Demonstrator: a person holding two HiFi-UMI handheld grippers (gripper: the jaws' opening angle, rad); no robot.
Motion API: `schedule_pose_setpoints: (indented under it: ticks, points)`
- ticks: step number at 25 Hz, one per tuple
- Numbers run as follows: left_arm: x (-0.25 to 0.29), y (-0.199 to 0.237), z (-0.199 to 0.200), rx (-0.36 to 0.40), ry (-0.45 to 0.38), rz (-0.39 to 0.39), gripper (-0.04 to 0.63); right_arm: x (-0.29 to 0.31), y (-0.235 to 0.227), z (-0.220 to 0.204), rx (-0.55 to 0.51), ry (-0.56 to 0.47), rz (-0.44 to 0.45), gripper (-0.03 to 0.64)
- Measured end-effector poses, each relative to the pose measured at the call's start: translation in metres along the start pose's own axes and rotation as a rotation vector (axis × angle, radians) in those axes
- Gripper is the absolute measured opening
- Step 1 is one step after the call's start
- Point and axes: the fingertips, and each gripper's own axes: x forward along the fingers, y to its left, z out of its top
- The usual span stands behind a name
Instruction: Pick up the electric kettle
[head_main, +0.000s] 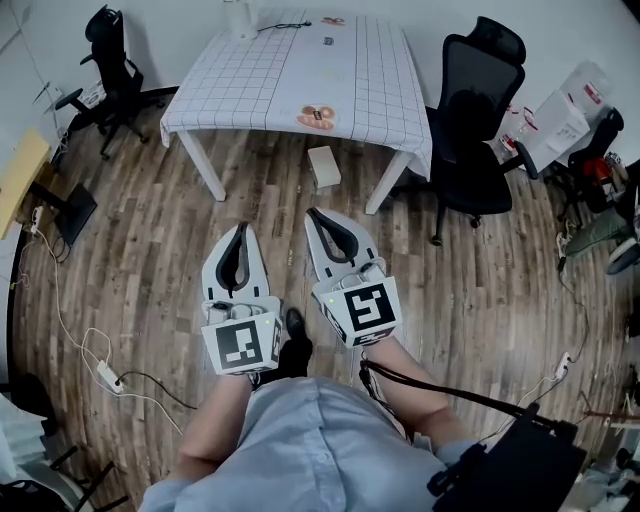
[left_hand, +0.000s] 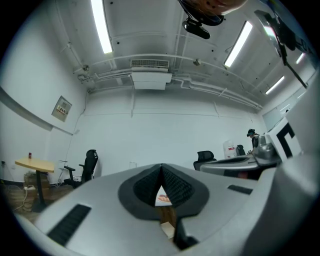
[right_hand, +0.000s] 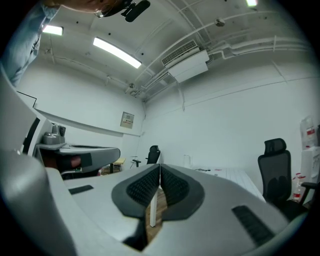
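Seen from above, a room with a wood plank floor (head_main: 150, 260). At far left stand a yellow side table (head_main: 20, 170) and a black office chair (head_main: 112, 55), with a white power strip (head_main: 108, 375) lying on the floor nearer the person.

At top centre is a table (head_main: 270, 85) under a white grid-patterned cloth. The electric kettle (head_main: 240, 18), a pale upright shape, stands at the table's far left corner, a dark cord running right from it. It is well apart from both claws. An orange snack packet (head_main: 316, 117) lies near the table's front edge, and a small cardboard box (head_main: 324, 166) sits on the floor beneath.

Below the table, the person holds both claws side by side over the floor, pointing toward the table. The left claw (head_main: 241, 228) is clenched, pads meeting at the tips, with nothing between them. The right claw (head_main: 313, 213) is likewise clenched and empty.

At right stands a second black office chair (head_main: 478, 110).
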Motion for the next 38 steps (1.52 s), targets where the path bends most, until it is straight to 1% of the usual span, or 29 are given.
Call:
schedule_pose_setpoints:
  ticks: [4,9,13,19,23,28,33,35,38]
  points:
    - [0.066,0.028,0.001,-0.002,0.001,0.006,0.000,0.067,-0.029,0.010,-0.001,-0.001,0.011,0.003]
    - [0.105,0.063,-0.015,0.009,-0.023,0.025,0.000,0.127,-0.033,-0.003,-0.007,-0.006,0.033,0.003]
    - [0.141,0.086,-0.011,0.016,-0.036,0.038,0.000,0.171,-0.046,0.010,-0.013,-0.025,0.047,0.003]
    - [0.173,0.110,-0.010,0.019,-0.035,0.056,0.000,0.212,-0.064,0.021,-0.013,-0.042,0.040,0.003]
    - [0.194,0.124,-0.027,0.014,-0.009,0.067,0.000,0.237,-0.070,0.009,-0.008,-0.024,0.053,0.003]
    - [0.235,0.136,-0.050,0.017,0.009,0.068,0.000,0.275,-0.089,-0.009,0.004,-0.008,0.058,0.003]
    - [0.229,0.175,-0.089,0.020,-0.015,0.043,0.000,0.308,-0.057,-0.044,-0.003,-0.036,0.041,0.003]
    - [0.258,0.186,-0.092,0.025,0.002,0.036,0.000,0.340,-0.069,-0.044,0.012,-0.027,0.046,0.003]
    - [0.331,0.196,-0.081,0.025,0.036,0.038,0.000,0.400,-0.110,-0.030,0.046,-0.005,0.065,0.003]
